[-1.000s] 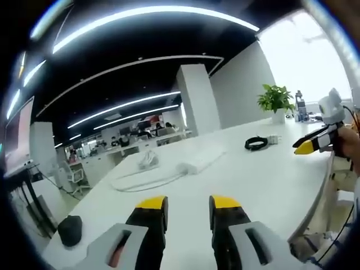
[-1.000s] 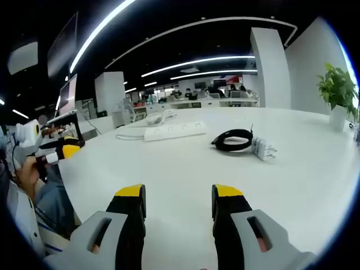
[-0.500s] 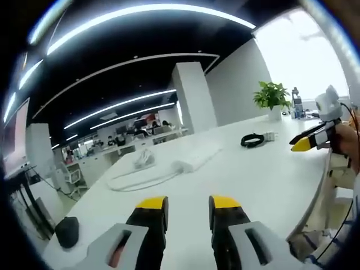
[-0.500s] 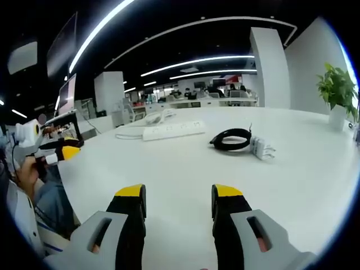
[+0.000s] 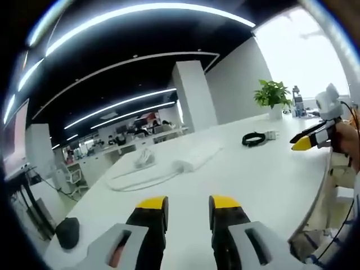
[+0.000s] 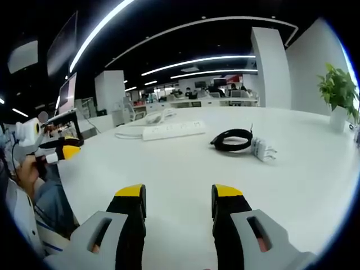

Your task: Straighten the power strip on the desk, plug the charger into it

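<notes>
A white power strip (image 6: 173,130) lies across the far part of the white desk (image 6: 185,169), its white cable (image 6: 130,135) curling off to the left. The same strip (image 5: 197,158) sits mid-desk in the left gripper view. A white charger (image 6: 262,149) with a coiled black cable (image 6: 232,139) rests to the strip's right; the charger (image 5: 271,135) appears far right in the left gripper view. My left gripper (image 5: 188,206) is open over bare desk. My right gripper (image 6: 178,195) is open too, well short of both objects. Each gripper shows at the other view's edge.
A potted plant (image 6: 337,93) stands at the desk's right end. A black mouse (image 5: 68,233) lies near the left desk edge. A white bundle (image 5: 146,158) sits behind the strip's cable. A person's hand (image 6: 28,169) holds the other gripper at the left.
The left gripper view has shifted slightly; the power strip, charger and both grippers' jaws look unchanged.
</notes>
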Tool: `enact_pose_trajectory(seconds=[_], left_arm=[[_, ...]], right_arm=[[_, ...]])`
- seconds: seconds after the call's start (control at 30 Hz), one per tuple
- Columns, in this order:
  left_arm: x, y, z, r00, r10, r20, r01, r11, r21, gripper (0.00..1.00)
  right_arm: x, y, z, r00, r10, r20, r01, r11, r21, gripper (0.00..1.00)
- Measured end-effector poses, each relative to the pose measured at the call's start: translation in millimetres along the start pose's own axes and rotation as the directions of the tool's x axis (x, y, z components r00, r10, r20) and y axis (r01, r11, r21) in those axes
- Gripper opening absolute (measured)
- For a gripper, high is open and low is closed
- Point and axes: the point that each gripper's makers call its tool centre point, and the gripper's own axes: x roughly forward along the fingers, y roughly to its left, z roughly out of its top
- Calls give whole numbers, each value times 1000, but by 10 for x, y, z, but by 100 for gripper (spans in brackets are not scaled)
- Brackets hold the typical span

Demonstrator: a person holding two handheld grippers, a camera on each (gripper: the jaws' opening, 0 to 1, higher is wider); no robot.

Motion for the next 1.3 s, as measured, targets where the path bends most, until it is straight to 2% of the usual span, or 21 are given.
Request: enact_pose_trajectory(seconds=[0.73,1.0,1.1,1.3], left_arm=[[135,-55,-3,1000,-25,6,26,999,-23,26],[184,-7,-56,1000,-31,6,31,998,-62,26],[209,25,-73,999,-31,8,31,997,-71,26],[247,52,-74,999,-32,12,33,996,-84,26]], right_arm=[[112,-64,62,1000,8,-8,-9,999,-52,47],[164,-100,134,1000,18,10,-17,998,-67,46],[182,-110,210,999,30,38,-27,997,-66,45],[215,-160,297,998,32,52,-28,996,-80,44]])
